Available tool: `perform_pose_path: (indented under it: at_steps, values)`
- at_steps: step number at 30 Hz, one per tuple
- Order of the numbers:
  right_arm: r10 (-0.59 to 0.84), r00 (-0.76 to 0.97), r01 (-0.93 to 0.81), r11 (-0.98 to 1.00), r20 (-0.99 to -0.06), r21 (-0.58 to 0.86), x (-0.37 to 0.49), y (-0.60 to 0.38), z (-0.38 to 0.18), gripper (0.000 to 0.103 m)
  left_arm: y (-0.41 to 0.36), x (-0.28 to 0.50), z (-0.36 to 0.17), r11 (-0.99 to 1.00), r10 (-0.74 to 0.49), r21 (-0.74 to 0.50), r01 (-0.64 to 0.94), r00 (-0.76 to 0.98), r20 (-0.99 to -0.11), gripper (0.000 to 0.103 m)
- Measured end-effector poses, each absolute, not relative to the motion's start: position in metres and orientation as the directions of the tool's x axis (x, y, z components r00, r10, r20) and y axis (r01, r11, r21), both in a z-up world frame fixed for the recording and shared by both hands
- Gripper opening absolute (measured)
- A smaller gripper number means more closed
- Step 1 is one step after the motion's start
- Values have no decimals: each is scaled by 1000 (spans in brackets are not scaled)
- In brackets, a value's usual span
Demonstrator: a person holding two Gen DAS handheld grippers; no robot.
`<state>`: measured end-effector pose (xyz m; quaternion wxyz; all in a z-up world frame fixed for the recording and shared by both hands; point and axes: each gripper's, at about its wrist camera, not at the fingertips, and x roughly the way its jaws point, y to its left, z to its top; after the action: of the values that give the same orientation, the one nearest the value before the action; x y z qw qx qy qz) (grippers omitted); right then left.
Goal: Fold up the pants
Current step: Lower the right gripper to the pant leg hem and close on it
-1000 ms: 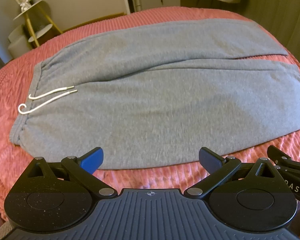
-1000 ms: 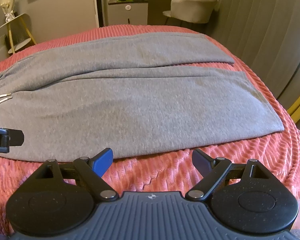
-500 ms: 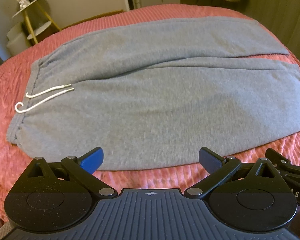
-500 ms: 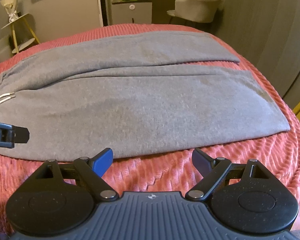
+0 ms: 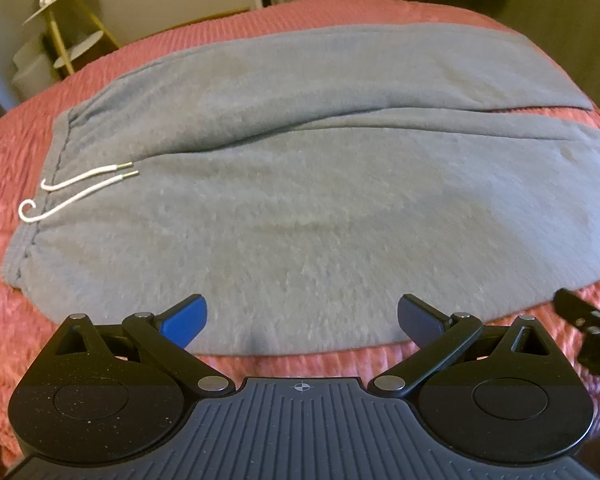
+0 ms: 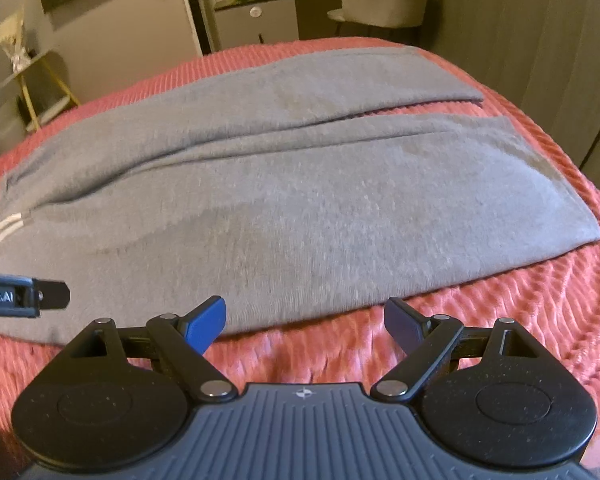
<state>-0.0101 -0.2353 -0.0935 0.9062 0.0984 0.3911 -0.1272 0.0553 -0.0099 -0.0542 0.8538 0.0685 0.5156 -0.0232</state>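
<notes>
Grey sweatpants (image 5: 300,184) lie flat on a pink ribbed bedspread (image 5: 12,152), waistband at the left with white drawstrings (image 5: 80,188), both legs running right. In the right wrist view the pants (image 6: 300,200) fill the middle, leg cuffs at the right. My left gripper (image 5: 302,320) is open and empty, its fingertips over the near edge of the pants. My right gripper (image 6: 304,320) is open and empty, at the near hem above the bedspread (image 6: 500,300). The left gripper's finger shows at the left of the right wrist view (image 6: 24,296).
A gold shelf stand (image 5: 60,32) stands past the bed's far left. A cabinet (image 6: 256,24) and a pale upholstered chair (image 6: 384,0) stand beyond the far edge. A grey curtain (image 6: 540,40) hangs on the right.
Both grippers have moved forward and down toward the near edge of the pants, which look larger. Both stay open.
</notes>
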Motion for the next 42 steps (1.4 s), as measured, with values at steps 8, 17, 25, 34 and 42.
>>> perform_pose_path:
  at_steps: [8, 17, 25, 34, 42]
  values:
    - [-115, 689, 385, 895, -716, 227, 37, -304, -86, 87, 13, 116, -56, 996, 81, 53, -72, 477, -875, 103]
    - [-117, 606, 474, 847, -787, 239, 240, -368, -60, 86, 20, 205, -88, 954, 157, -37, -299, 596, -787, 103]
    - [-195, 501, 621, 760, -843, 193, 448, -404, -73, 86, 22, 233, -132, 965, 164, -21, -263, 659, -734, 103]
    - [-328, 433, 716, 691, -840, 100, 499, -410, -107, 40, 27, 239, -142, 966, 143, -64, -249, 728, -670, 103]
    - [-178, 713, 521, 781, -678, 343, 345, -418, -81, 6, 44, 225, -121, 954, 64, -185, -236, 765, -641, 103]
